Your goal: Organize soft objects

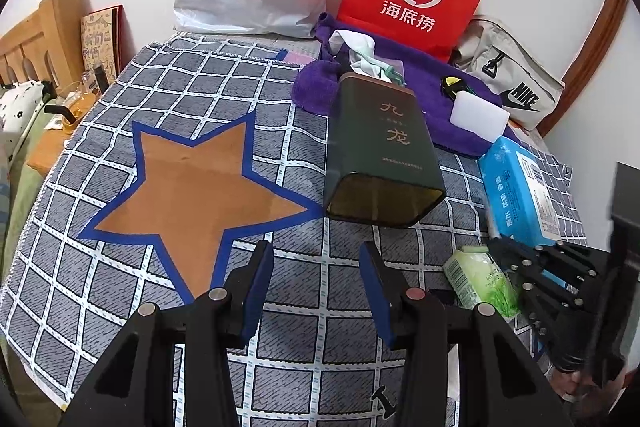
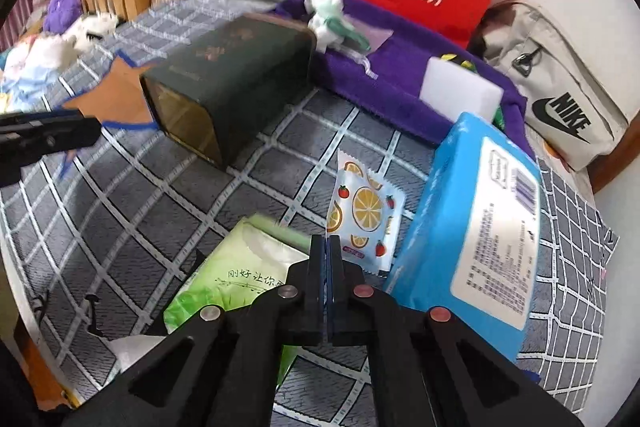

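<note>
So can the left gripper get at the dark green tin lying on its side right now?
Probably yes: the left gripper is open and empty, and only bare checked cloth lies between it and the tin.

Black gripper (image 2: 327,245) frames; blue-padded jaws; silver rivets.

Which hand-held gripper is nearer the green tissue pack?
Right. The right hand-held gripper sits at the green tissue pack; the left hand-held gripper hovers apart over the checked cloth.

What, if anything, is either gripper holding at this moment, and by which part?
The right gripper is shut on the fruit-print sachet, pinching its lower left corner. The left gripper stands open over the checked cloth, holding nothing.
</note>
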`<state>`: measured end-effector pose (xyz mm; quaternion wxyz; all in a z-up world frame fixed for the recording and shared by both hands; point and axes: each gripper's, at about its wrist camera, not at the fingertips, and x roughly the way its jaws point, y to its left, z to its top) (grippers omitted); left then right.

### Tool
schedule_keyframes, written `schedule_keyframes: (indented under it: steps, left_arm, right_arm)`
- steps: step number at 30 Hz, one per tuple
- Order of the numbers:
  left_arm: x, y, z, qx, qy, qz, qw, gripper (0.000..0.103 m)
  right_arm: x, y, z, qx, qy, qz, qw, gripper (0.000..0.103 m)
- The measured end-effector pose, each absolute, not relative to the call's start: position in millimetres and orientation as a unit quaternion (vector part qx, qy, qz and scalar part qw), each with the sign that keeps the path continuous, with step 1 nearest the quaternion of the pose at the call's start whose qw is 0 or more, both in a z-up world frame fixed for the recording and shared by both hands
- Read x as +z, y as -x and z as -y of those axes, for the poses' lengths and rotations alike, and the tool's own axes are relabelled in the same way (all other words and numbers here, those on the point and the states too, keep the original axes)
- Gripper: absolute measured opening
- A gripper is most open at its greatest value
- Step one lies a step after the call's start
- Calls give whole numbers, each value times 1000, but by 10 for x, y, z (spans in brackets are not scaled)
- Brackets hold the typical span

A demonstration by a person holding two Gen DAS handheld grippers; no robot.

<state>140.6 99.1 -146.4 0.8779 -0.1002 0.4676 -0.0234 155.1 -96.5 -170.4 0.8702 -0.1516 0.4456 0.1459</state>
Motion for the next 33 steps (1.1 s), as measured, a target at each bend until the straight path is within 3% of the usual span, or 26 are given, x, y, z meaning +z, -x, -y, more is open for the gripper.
schedule_keyframes:
  steps: [7,17,23,26,33]
  left_arm:
    - [-1451,-1337,-919,-26,91,-472,877,42]
    - [-1372,-1132,-489,-67,68,-473,876,42]
    - [-1352,-1048,-129,-111,56,-472,873,51]
    - [-1345,-1052,64,-136,54,-469,871,59]
    - [-1544,-1170,480,-133,7,-495,859,64]
  right_arm:
    - [-1351,-1277,1264,192,53,-426,883,0]
    - [-1248,-760,1702,219,2,-429,876,0]
    - [-1407,-571,1979,180,22,-440,880,0]
    - [-1525,-592,2148,163,11,-447,879,0]
    - [-1639,-594,2335,179,-23,-441,879,0]
